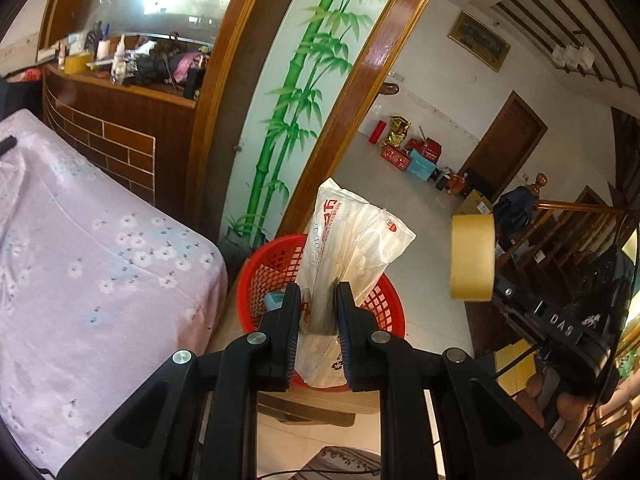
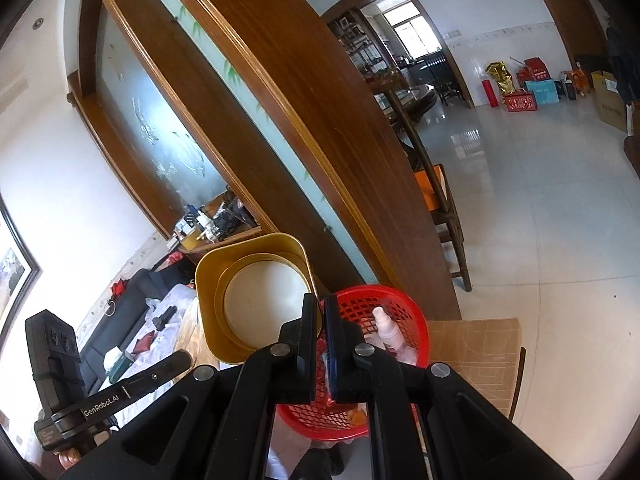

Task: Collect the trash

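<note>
Left gripper [image 1: 318, 292] is clamped on a clear plastic bag [image 1: 352, 248] with red print; the bag sticks up above the red basket [image 1: 384, 312], lower end between the pads. Right gripper [image 2: 320, 304] is pinched nearly closed on the rim of a gold can [image 2: 212, 280], open end facing the camera, pale inside. From the left wrist the can [image 1: 472, 258] shows side-on, right of the bag. The can sits just left of the basket [image 2: 416, 320] in the right view. A pink-white bottle [image 2: 390, 334] lies in the basket. The basket rests on a wooden stool [image 2: 480, 344], beside a floral cover [image 1: 100, 260].
</note>
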### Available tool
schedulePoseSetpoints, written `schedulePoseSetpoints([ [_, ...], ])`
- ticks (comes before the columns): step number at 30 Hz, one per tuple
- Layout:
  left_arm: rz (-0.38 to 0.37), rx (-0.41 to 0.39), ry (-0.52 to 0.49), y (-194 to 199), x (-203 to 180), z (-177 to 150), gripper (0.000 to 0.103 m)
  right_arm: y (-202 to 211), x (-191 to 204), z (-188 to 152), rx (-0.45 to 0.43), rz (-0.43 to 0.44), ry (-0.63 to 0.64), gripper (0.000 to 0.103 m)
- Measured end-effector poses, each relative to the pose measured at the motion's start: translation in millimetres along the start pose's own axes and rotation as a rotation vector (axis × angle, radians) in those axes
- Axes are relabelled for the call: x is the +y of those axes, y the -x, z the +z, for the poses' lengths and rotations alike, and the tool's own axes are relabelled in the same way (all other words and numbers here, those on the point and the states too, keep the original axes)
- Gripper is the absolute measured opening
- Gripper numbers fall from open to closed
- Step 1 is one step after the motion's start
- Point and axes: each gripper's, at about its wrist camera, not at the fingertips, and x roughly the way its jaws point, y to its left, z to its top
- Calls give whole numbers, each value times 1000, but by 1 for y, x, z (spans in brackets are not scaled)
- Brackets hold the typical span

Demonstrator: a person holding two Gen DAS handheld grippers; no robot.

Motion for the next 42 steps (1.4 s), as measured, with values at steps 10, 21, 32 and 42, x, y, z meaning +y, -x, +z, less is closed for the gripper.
schedulePoseSetpoints([
  [10, 10, 98, 65, -65, 18, 0, 18, -49, -21, -16, 107, -77, -31, 4],
  [21, 13, 85, 69, -69, 30, -3, 54, -80, -33, -18, 174, -120, -28, 26],
  [32, 85, -58, 83, 21, 47, -9, 86, -41, 4, -9, 87, -54, 21, 70],
  [42, 194, -150, -47, 86, 18, -35, 91, 0, 63, -23, 46, -5, 122, 85],
])
